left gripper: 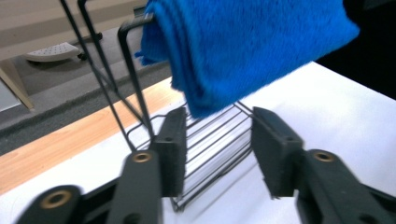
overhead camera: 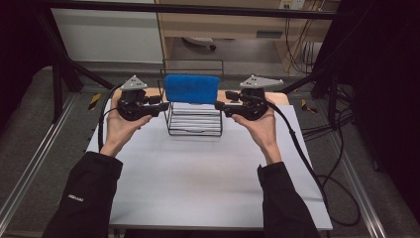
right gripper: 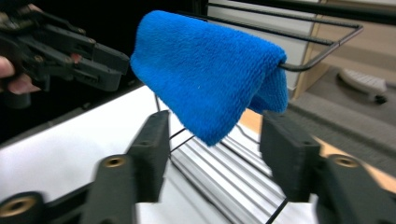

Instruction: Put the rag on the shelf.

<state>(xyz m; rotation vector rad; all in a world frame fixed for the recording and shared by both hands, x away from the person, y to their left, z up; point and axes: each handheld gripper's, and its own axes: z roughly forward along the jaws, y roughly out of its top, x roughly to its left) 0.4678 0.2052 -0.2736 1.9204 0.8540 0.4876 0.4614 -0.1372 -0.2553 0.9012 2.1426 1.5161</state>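
On the white table (overhead camera: pixel 208 183), toward its far edge, stands a black wire rack (overhead camera: pixel 194 119), which serves as the reference landmark. A folded blue towel (overhead camera: pixel 191 88) hangs over the rack's top front rail, doubled across the wire, with its lower edge free above the rack's ribbed base.

Left gripper (overhead camera: pixel 161 105): positioned just beside the left end of the rack, pointing inward toward the towel. Its jaws stand apart. In the left gripper view the left gripper (left gripper: pixel 218 149) has the towel (left gripper: pixel 243 51) above and ahead of the gap between the jaws; the pads do not press on the cloth, and nothing is clamped between them. The rack's wire upright (left gripper: pixel 135 79) rises close to one pad.

Right gripper (overhead camera: pixel 220 105): positioned just beside the right end of the rack, also pointing inward. Its jaws stand apart. In the right gripper view the right gripper (right gripper: pixel 215 154) has the towel (right gripper: pixel 205 74) hanging ahead of and above the gap, with the lowest corner of the cloth between the two pads but clear of both. The top rail (right gripper: pixel 322 56) carries the fold at the right.

Both hands hold their grippers at roughly the height of the towel's lower edge, one on each side of the rack. The left gripper also appears at the upper left of the right gripper view, beyond the towel.
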